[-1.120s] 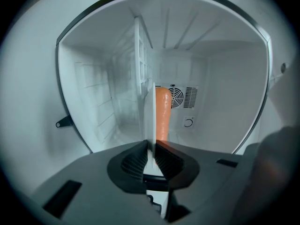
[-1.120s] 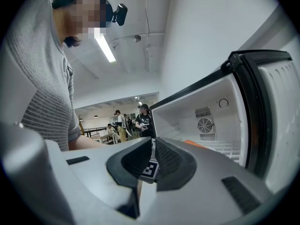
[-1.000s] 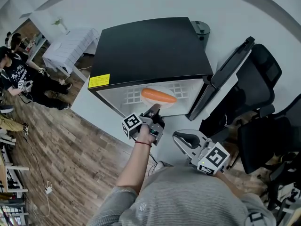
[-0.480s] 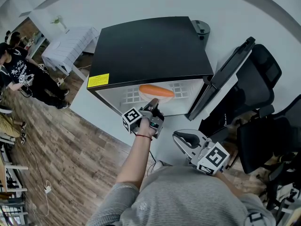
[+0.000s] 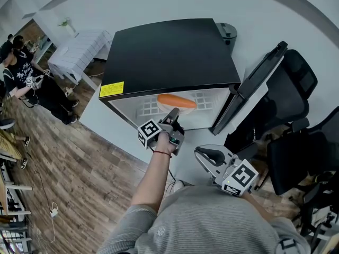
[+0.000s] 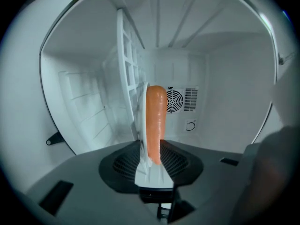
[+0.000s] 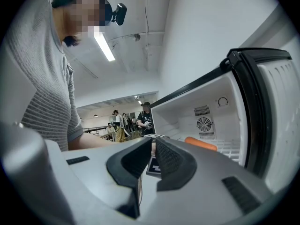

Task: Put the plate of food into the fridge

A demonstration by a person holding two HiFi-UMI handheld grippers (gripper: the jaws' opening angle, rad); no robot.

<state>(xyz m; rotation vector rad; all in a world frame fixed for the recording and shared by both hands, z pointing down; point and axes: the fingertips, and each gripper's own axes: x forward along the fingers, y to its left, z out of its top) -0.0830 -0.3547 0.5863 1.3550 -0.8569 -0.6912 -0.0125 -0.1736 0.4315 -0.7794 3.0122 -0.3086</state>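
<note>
A black mini fridge (image 5: 169,52) stands with its door (image 5: 254,86) swung open to the right. A white plate (image 5: 183,109) with a long orange piece of food (image 5: 177,101) lies on the white wire shelf (image 6: 127,78) inside. My left gripper (image 5: 174,116) reaches into the opening. Its jaws have just been opening, and the plate's rim (image 6: 140,142) still lies between them, with the food (image 6: 155,121) on it. My left gripper (image 6: 152,165) is open. My right gripper (image 5: 204,155) hangs back in front of the fridge, shut and empty (image 7: 149,156).
Black office chairs (image 5: 296,115) crowd the right side behind the open door. A white slatted unit (image 5: 79,52) stands left of the fridge. People (image 5: 26,83) stand on the wooden floor at far left. A fan grille (image 6: 174,100) marks the fridge's back wall.
The plate with the orange food has gone slightly deeper into the fridge, my left gripper with it. The right gripper has stayed put. The people at left have shifted.
</note>
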